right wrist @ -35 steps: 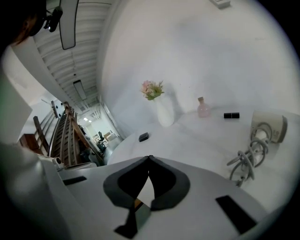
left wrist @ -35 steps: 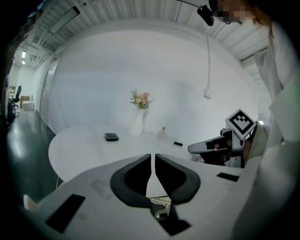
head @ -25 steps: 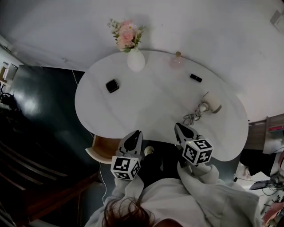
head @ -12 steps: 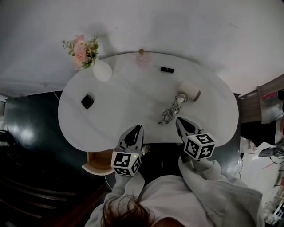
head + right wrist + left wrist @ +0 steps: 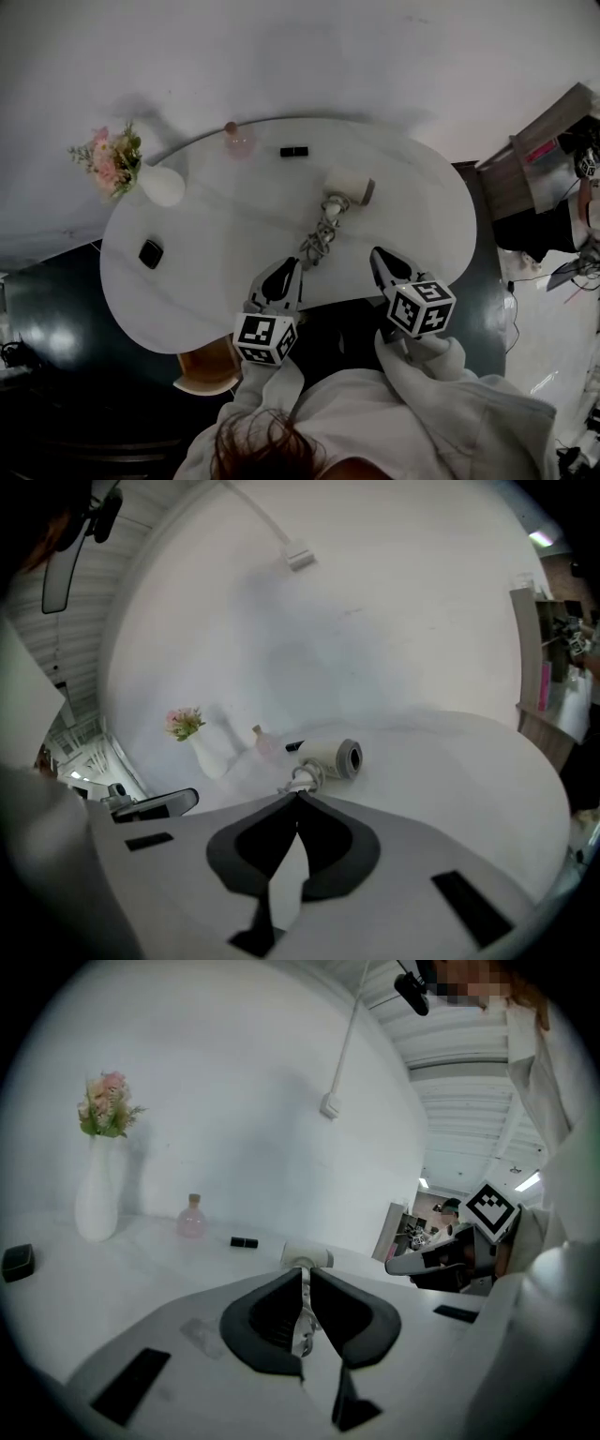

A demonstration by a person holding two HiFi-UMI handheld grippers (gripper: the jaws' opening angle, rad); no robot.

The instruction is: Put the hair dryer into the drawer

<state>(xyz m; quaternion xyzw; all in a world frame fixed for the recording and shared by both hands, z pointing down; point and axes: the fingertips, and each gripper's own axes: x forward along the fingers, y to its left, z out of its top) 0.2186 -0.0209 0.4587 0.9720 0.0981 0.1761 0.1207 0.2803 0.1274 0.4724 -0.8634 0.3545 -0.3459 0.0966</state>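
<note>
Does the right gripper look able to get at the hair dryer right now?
Probably yes. The hair dryer lies in the open on the table, just ahead of the right gripper, with nothing between them. Its jaws are together, so they would need to open first.

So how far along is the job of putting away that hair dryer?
Nothing looks done yet. The white barrel-shaped hair dryer lies on the white oval table, cord bunched beside it. The left gripper and right gripper hover short of it, jaws together, empty. Grasping it and stowing it remain.
</note>
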